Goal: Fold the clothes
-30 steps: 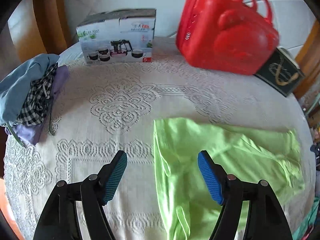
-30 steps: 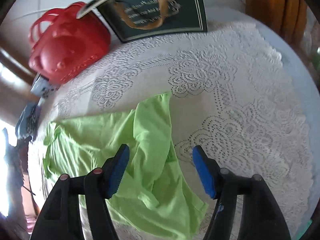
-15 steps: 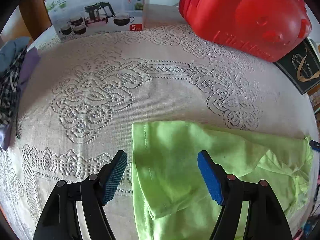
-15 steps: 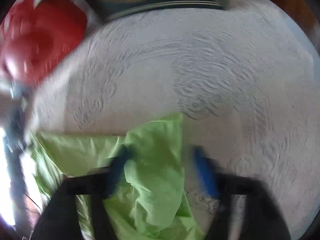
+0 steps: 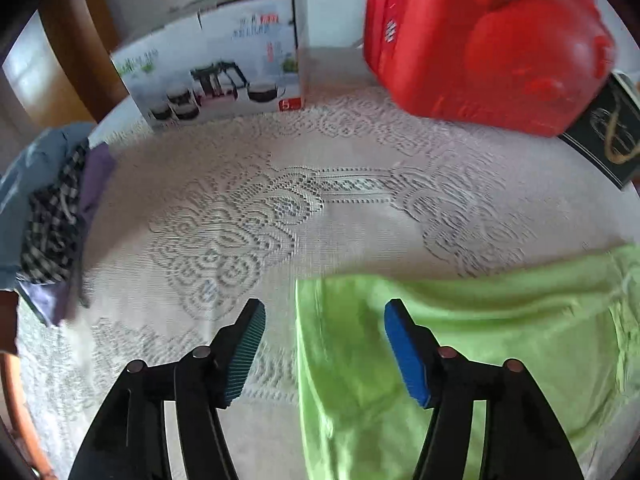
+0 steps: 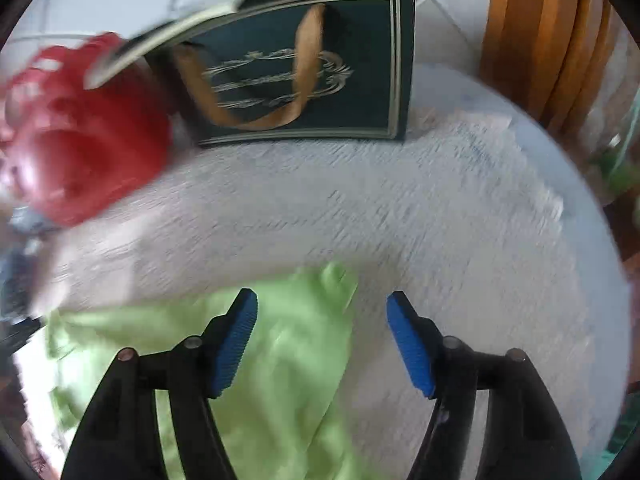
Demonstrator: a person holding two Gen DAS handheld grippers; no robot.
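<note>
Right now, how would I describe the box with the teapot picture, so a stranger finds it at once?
On the white lace tablecloth, look to the far edge by the wall. The white cardboard box printed with a glass teapot and cups stands left of the red plastic case. It alone is pale and shows photos of teaware.

Two matching black handheld grippers with blue pads

The left gripper [image 5: 324, 344] has two black, angular arms; each ends in a blue ribbed pad [image 5: 404, 354], with round silver rivets [image 5: 202, 353] at the arm joints toward 7 and 5 o'clock. The right gripper [image 6: 322, 340] is built alike: glossy black linkage, blue grooved pads [image 6: 410, 350], silver pivot pins [image 6: 451, 343].
</note>
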